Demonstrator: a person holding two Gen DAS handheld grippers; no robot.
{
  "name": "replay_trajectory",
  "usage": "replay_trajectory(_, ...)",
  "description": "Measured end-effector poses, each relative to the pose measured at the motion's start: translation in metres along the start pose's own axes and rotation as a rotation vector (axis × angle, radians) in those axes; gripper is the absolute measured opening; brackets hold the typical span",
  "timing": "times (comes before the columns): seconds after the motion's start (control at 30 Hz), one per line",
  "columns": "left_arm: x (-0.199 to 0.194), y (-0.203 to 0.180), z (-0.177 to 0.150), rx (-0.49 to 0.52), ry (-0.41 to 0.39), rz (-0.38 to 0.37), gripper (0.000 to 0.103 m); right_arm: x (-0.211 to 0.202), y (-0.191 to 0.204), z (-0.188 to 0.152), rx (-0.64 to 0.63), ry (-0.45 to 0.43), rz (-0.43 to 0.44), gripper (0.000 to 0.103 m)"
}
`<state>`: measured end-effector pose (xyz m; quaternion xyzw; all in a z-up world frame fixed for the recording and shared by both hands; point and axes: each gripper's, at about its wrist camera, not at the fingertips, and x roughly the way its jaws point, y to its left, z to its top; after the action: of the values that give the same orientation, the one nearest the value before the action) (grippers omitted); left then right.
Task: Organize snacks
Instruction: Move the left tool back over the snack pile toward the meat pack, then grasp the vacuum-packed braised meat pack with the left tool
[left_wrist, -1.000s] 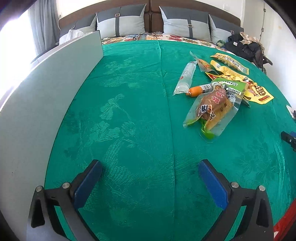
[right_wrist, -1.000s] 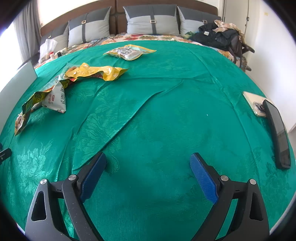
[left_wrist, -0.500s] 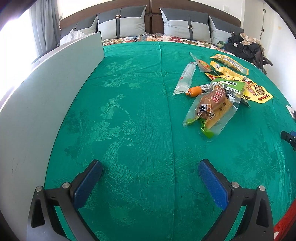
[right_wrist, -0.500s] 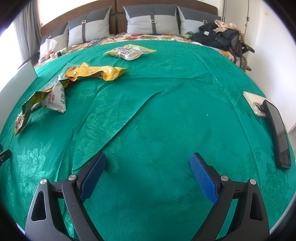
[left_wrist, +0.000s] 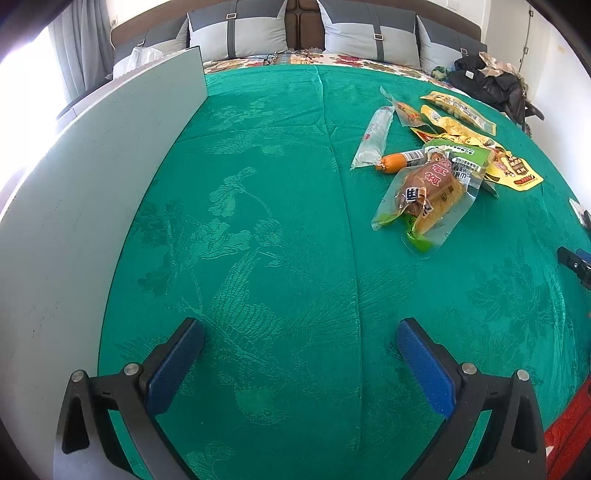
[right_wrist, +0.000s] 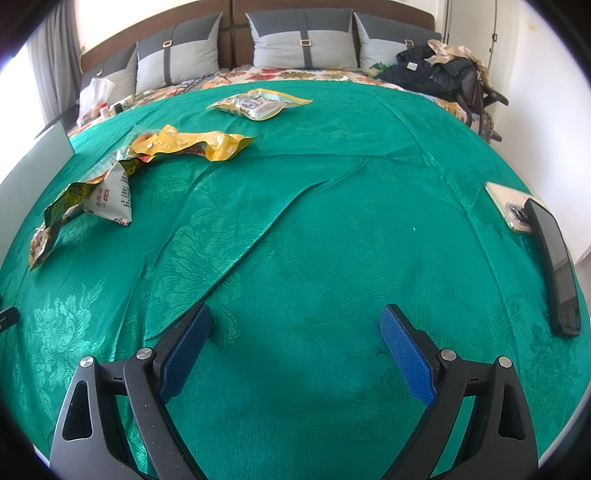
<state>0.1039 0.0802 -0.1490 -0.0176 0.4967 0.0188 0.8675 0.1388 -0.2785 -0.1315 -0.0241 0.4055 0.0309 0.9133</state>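
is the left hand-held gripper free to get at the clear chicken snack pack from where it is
Probably yes: the left hand-held gripper is open and only bare green cloth lies between it and the clear snack pack, ahead and to its right.

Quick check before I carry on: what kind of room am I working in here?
Most likely a bedroom: the snack packets lie on a green bedspread, with grey pillows against a padded headboard behind.

Ahead of left gripper (left_wrist: 300, 345): bare green cloth (left_wrist: 258, 229); grey board (left_wrist: 74, 206) walls left; snack packets (left_wrist: 428, 192) right-ahead.
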Motion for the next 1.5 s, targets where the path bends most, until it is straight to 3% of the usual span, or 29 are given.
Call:
replay_trajectory(0.07,0.0,0.003,0.005,-0.038,0.008,-0.008,0.103,0.0,0.0,0.0,0.0,0.0,0.0,0.095)
replay_trajectory(0.13,-0.001,0.001,0.011,-0.062,0.004,-0.08,0.103,0.0,0.0,0.0,0.0,0.0,0.0,0.095)
replay_trajectory(0.23,0.002,-0.022,0.03,0.03,0.033,-0.182,0.103,0.0,0.0,0.0,0.0,0.0,0.0,0.095)
replay_trajectory(0.33,0.001,-0.059,0.052,0.237,0.005,-0.177,0.103,0.0,0.0,0.0,0.0,0.0,0.0,0.095)
replay_trajectory(0.4,0.01,-0.079,0.067,0.347,0.006,-0.133,0.103,0.0,0.0,0.0,0.0,0.0,0.0,0.095)
replay_trajectory(0.5,0.027,-0.093,0.088,0.383,0.01,-0.075,0.102,0.0,0.0,0.0,0.0,-0.001,0.0,0.095)
replay_trajectory(0.53,0.031,-0.095,0.093,0.372,0.013,-0.085,0.102,0.0,0.0,0.0,0.0,-0.001,0.0,0.095)
replay_trajectory(0.57,0.034,-0.094,0.097,0.357,0.019,-0.114,0.093,0.0,0.0,0.0,0.0,-0.001,0.0,0.095)
replay_trajectory(0.6,0.036,-0.094,0.099,0.344,0.036,-0.152,0.069,0.0,0.0,0.0,0.0,-0.001,0.0,0.095)
replay_trajectory(0.63,0.04,-0.094,0.1,0.328,0.072,-0.19,0.063,0.0,0.0,0.0,0.0,-0.001,0.0,0.095)
replay_trajectory(0.77,0.029,-0.088,0.089,0.279,0.081,-0.215,0.061,0.0,0.0,0.0,0.0,-0.001,0.0,0.095)
replay_trajectory(0.87,0.01,-0.068,0.073,0.137,0.134,-0.359,0.06,0.0,0.0,0.0,0.0,-0.001,0.0,0.095)
replay_trajectory(1.03,0.005,-0.02,0.051,-0.071,0.219,-0.519,0.064,0.0,0.0,0.0,0.0,-0.001,0.0,0.095)
replay_trajectory(1.13,0.013,0.019,0.052,-0.203,0.217,-0.539,0.07,0.0,0.0,0.0,0.003,-0.003,-0.002,0.095)
replay_trajectory(1.17,0.013,0.031,0.054,-0.243,0.208,-0.518,0.079,0.0,-0.001,0.0,0.003,-0.003,-0.002,0.095)
replay_trajectory(1.23,0.009,0.048,0.058,-0.291,0.182,-0.472,0.081,0.0,0.0,0.0,0.003,-0.003,-0.002,0.095)
replay_trajectory(1.37,0.001,0.065,0.066,-0.304,0.146,-0.415,0.081,0.0,0.0,-0.001,0.003,-0.003,-0.002,0.095)
replay_trajectory(1.5,-0.001,0.06,0.066,-0.273,0.138,-0.421,0.083,0.001,0.0,-0.001,0.003,-0.003,-0.002,0.095)
